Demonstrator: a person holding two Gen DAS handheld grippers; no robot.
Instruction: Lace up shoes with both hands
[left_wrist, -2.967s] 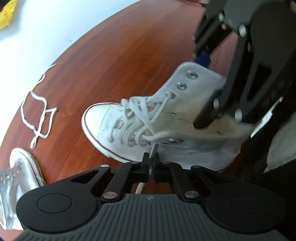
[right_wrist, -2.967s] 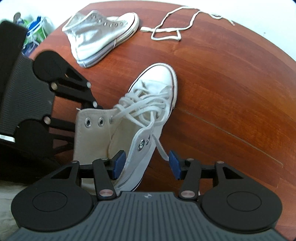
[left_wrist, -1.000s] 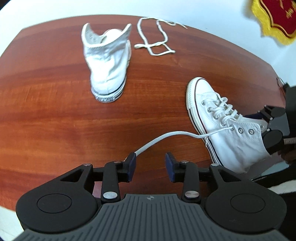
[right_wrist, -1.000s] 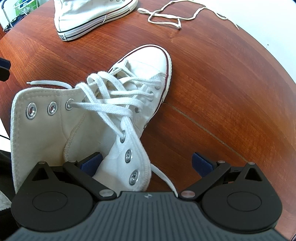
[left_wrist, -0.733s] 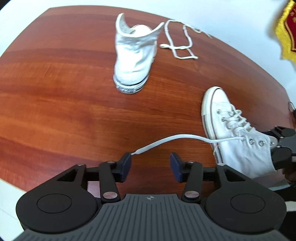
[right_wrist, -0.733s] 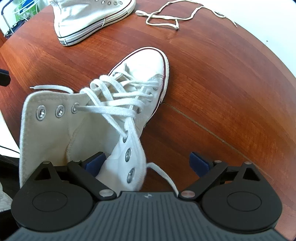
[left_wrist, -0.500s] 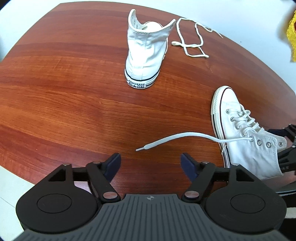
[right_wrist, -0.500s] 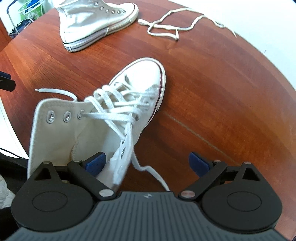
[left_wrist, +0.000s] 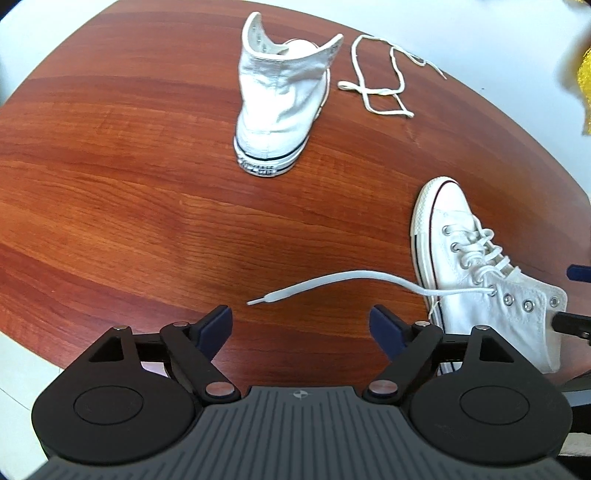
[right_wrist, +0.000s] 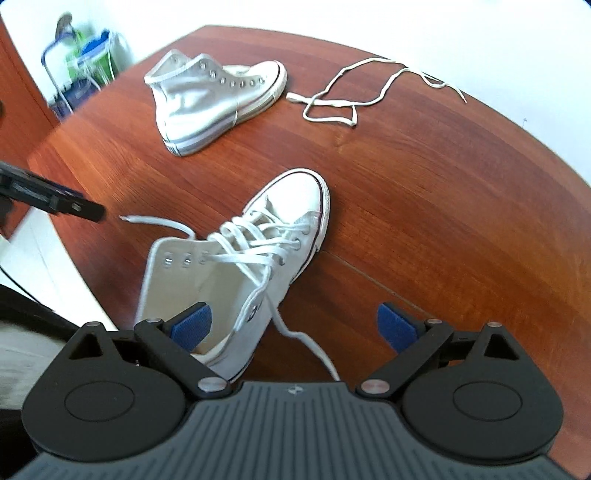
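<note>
From the left wrist view, our left gripper (left_wrist: 301, 325) had let go: a second before, its pads pinched the lace end (left_wrist: 258, 301), which now lay slack on the table (left_wrist: 129, 184), jaws spread wide just near of it. The laced shoe (left_wrist: 476, 273) sat at the right, crossed up to its fourth eyelet (the top three bare), so lacing was unfinished. The second shoe (left_wrist: 280, 99) stood far off, unlaced, a loose lace (left_wrist: 380, 88) beside it.

From the right wrist view, our right gripper (right_wrist: 293, 325) stayed spread, holding nothing, hovering over the collar with the other lace end (right_wrist: 306, 343) trailing between its fingers.
</note>
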